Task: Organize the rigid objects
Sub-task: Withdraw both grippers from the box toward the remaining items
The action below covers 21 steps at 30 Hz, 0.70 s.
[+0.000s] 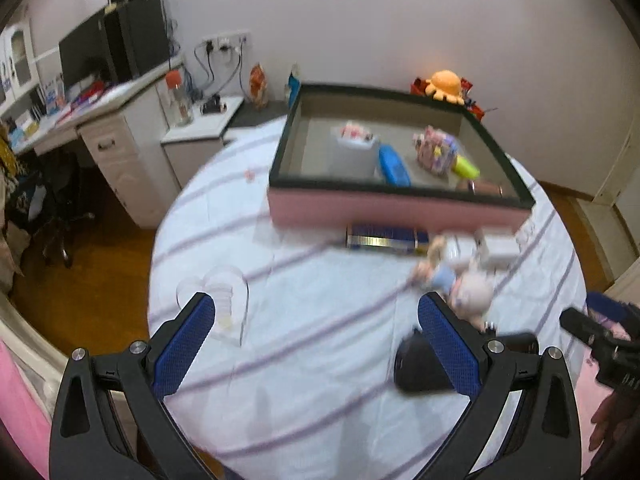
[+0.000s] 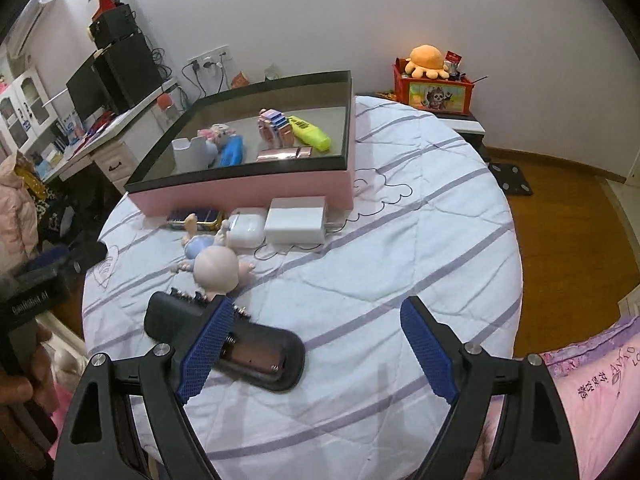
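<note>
Here we see both grippers, left gripper (image 1: 316, 316) and right gripper (image 2: 316, 320), with jaws spread wide and holding nothing. The black case (image 2: 256, 354) lies lower centre on the bedsheet (image 2: 400, 240), the doll (image 2: 216, 264) above it, the pink box (image 2: 256, 196) higher still.

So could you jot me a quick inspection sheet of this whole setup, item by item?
Surface: round table under a white cloth with purple stripes.
Job's things: pink shallow box with dark rim holding a blue case and yellow-green marker; outside it a pale doll figure, white charger block, black open battery case.
Clutter: clear plastic piece.
Grippers: left gripper and right gripper open, holding nothing.
Cables: thin black wire by the charger.
Surroundings: desk with monitor, orange plush toy.
</note>
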Each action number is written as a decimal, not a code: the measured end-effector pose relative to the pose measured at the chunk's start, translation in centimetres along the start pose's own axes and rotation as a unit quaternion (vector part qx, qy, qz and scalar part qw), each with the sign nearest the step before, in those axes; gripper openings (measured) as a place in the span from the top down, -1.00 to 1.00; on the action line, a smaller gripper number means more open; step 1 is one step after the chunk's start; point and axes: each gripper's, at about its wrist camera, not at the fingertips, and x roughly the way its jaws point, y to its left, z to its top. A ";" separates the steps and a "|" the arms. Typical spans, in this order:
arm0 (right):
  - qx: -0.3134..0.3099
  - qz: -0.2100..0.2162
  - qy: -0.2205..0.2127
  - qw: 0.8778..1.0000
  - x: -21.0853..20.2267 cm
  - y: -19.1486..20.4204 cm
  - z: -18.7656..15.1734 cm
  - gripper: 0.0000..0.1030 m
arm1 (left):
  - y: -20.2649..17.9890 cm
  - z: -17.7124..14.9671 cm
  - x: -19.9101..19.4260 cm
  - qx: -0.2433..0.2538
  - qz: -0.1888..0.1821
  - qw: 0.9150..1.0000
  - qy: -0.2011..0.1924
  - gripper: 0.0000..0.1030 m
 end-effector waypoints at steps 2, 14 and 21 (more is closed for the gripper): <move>-0.003 0.000 -0.003 1.000 -0.3 0.3 -0.1 -0.69 | 0.2 -0.7 0.2 -0.003 0.003 1.000 0.008 -0.99; -0.020 -0.001 -0.001 1.000 -0.1 1.6 0.2 -0.69 | -0.2 -1.2 -0.5 0.006 -0.003 1.000 0.004 -0.99; -0.044 0.011 0.024 0.999 2.3 3.1 0.8 -0.69 | 0.3 -0.9 0.7 0.003 -0.002 1.000 0.014 -0.99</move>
